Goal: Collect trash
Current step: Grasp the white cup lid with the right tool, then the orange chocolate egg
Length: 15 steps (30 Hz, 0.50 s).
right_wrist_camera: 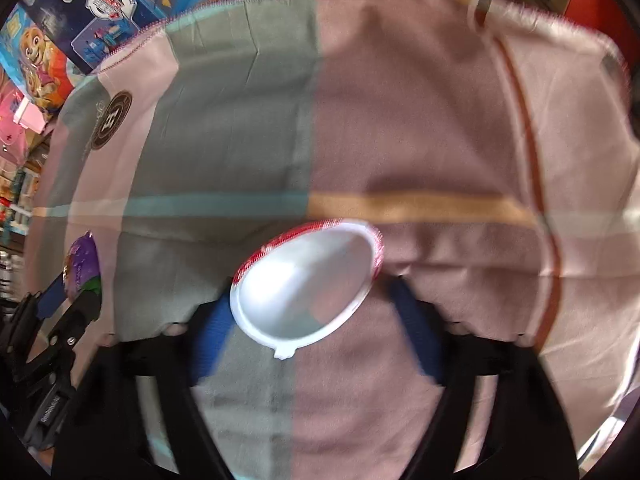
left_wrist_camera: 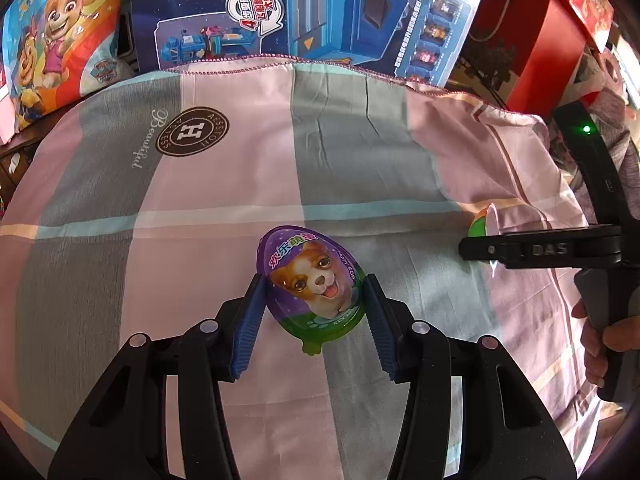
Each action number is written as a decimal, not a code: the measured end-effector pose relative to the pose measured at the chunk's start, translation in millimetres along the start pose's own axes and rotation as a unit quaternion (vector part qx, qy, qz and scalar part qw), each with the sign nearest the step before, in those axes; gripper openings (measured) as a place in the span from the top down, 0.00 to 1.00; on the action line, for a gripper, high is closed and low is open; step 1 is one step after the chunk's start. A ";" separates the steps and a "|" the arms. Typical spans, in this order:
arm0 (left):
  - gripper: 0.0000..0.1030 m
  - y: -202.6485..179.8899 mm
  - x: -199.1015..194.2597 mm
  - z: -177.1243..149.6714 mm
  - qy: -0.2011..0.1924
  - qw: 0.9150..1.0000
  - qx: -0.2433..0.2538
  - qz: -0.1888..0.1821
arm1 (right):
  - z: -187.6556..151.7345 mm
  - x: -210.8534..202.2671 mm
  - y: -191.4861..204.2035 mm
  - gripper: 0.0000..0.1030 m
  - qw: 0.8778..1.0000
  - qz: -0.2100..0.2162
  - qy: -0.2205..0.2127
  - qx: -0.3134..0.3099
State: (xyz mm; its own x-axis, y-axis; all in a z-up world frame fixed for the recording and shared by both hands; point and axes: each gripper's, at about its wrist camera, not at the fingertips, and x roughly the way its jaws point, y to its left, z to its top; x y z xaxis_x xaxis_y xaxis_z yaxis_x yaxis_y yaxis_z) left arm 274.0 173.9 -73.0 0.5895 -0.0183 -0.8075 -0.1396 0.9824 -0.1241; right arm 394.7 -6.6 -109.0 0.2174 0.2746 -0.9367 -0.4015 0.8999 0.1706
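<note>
A purple and green egg-shaped shell half with a puppy picture (left_wrist_camera: 314,286) lies on the patchwork cloth (left_wrist_camera: 224,184). My left gripper (left_wrist_camera: 315,294) stands around it, blue pads on both sides, touching or nearly touching. In the right wrist view a white egg-shaped shell half with a red rim (right_wrist_camera: 306,284) lies hollow side up between the blue pads of my right gripper (right_wrist_camera: 308,312), which is open around it; this view is blurred. The puppy shell (right_wrist_camera: 82,264) and the left gripper show at the left edge there. The right gripper shows from the side (left_wrist_camera: 520,248) in the left view.
Toy boxes stand behind the cloth: a blue one (left_wrist_camera: 304,12), a cartoon-dog one (left_wrist_camera: 60,40) at the left, a red one (left_wrist_camera: 536,44) at the right. The cloth (right_wrist_camera: 400,128) covers the whole surface. A hand (left_wrist_camera: 600,336) holds the right gripper's handle.
</note>
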 end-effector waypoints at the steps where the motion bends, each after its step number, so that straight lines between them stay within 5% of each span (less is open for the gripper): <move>1: 0.51 0.1 0.5 -0.2 0.001 1.000 -0.001 -0.002 | -0.8 -0.7 -0.3 0.48 1.000 0.007 0.002 0.001; 2: 0.51 -0.1 0.8 -1.0 0.002 1.000 -0.002 -0.004 | -1.9 -1.3 -0.1 0.58 1.000 0.011 0.004 0.003; 11: 0.51 -21.9 -7.4 -11.8 0.006 1.000 0.013 -0.017 | -28.1 -27.0 -3.3 0.66 1.000 0.002 -0.004 -0.018; 12: 0.51 -25.1 -9.8 -13.2 0.006 1.000 0.015 -0.019 | -31.5 -30.8 -4.2 0.70 1.000 0.004 -0.005 -0.018; 14: 0.51 -33.3 -15.6 -16.5 0.004 1.000 0.021 -0.022 | -40.6 -38.2 -7.5 0.96 1.000 0.005 -0.003 -0.020; 15: 0.51 -36.3 -17.7 -18.0 0.003 0.999 0.025 -0.022 | -45.5 -38.8 -8.5 0.96 1.000 0.006 0.003 -0.020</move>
State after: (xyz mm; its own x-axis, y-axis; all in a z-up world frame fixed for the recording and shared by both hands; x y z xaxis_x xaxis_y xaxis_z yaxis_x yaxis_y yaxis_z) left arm 254.3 135.1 -64.6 0.5890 -0.0627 -0.8057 -0.0744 0.9885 -0.1314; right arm 349.1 -40.4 -88.1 0.2062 0.2837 -0.9365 -0.4396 0.8819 0.1704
